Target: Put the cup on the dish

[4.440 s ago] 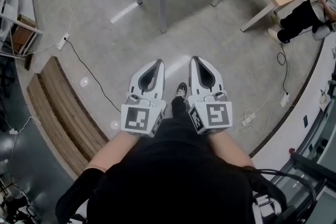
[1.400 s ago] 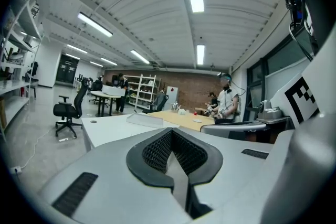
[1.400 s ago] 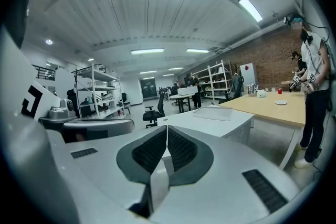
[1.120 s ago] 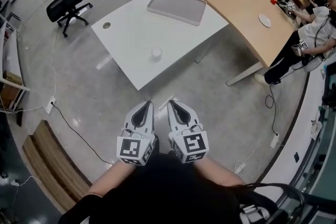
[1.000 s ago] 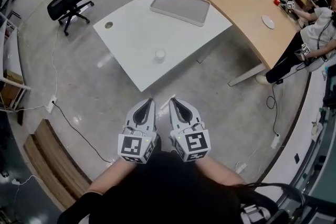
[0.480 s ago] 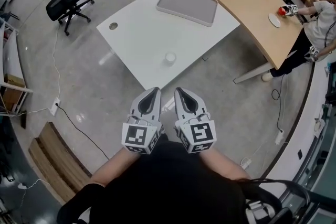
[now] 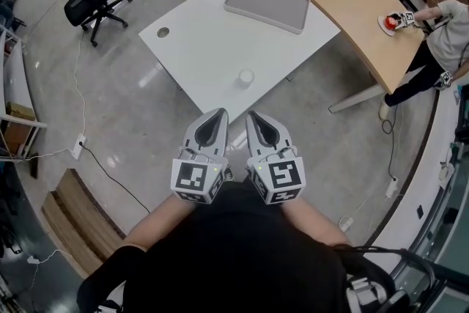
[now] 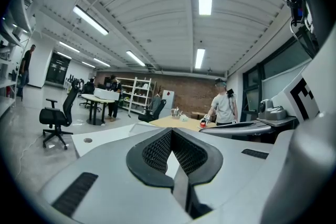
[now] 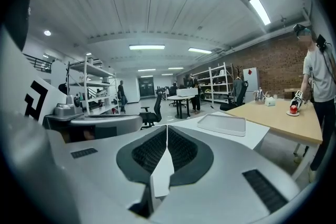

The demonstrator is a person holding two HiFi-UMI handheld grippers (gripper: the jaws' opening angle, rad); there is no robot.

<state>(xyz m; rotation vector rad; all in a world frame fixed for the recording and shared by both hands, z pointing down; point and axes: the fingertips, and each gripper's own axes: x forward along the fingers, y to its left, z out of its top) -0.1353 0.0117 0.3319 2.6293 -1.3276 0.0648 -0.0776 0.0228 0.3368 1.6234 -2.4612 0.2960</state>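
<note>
Cup point(image 7: 246, 76) sits mid-frame on the white table point(image 7: 198, 48), untouched — left gripper point(image 7: 218, 113) and right gripper point(image 7: 253, 115) below it, jaws pressed together on nothing, held level, seemingly just for the approach

the left gripper point(image 7: 217, 113) and right gripper point(image 7: 253, 116) are held side by side, just apart, close in front of the torso, both pointing forward and roughly level. each pair of jaws is pressed together tip to tip. bare forearms point(image 7: 157, 216) run back from the marker cubes point(image 7: 196, 179), elbows seemingly tucked in under the dark top
</note>
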